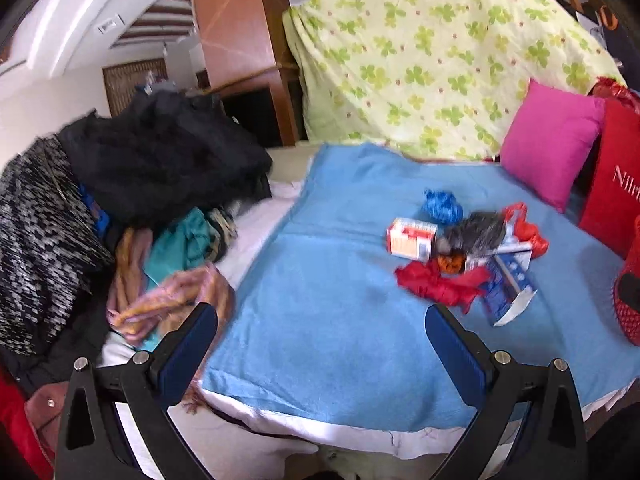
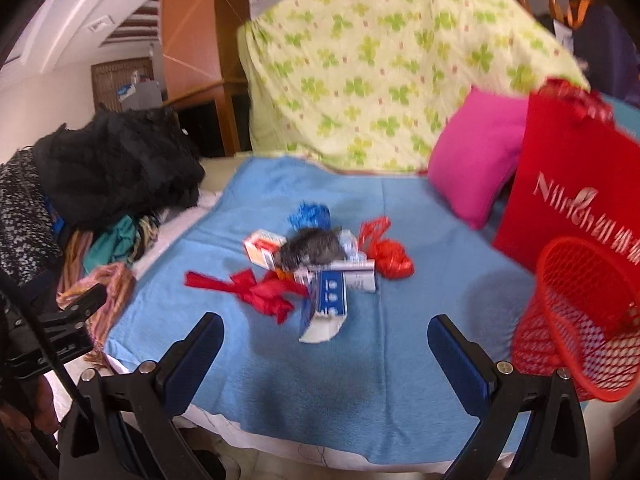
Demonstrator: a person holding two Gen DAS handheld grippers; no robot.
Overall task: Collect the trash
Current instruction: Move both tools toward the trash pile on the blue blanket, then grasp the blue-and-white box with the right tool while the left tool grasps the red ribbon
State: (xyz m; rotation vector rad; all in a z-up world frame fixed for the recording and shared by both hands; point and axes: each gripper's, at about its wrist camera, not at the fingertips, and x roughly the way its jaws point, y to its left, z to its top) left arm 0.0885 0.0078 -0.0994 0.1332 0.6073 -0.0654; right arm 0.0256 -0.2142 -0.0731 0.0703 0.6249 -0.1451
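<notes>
Both hand-held grippers, left [image 1: 320,336] and right [image 2: 326,340], gape wide (empty) above trash [image 2: 316,268].

A matt, nubbly cloth blue blanket [image 2: 360,380] lies beside a glossy plastic-mesh red basket [image 2: 576,320].

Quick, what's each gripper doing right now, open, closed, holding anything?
Left gripper: open, holding nothing, above the blue blanket.
Right gripper: open, holding nothing, facing the trash pile.
</notes>
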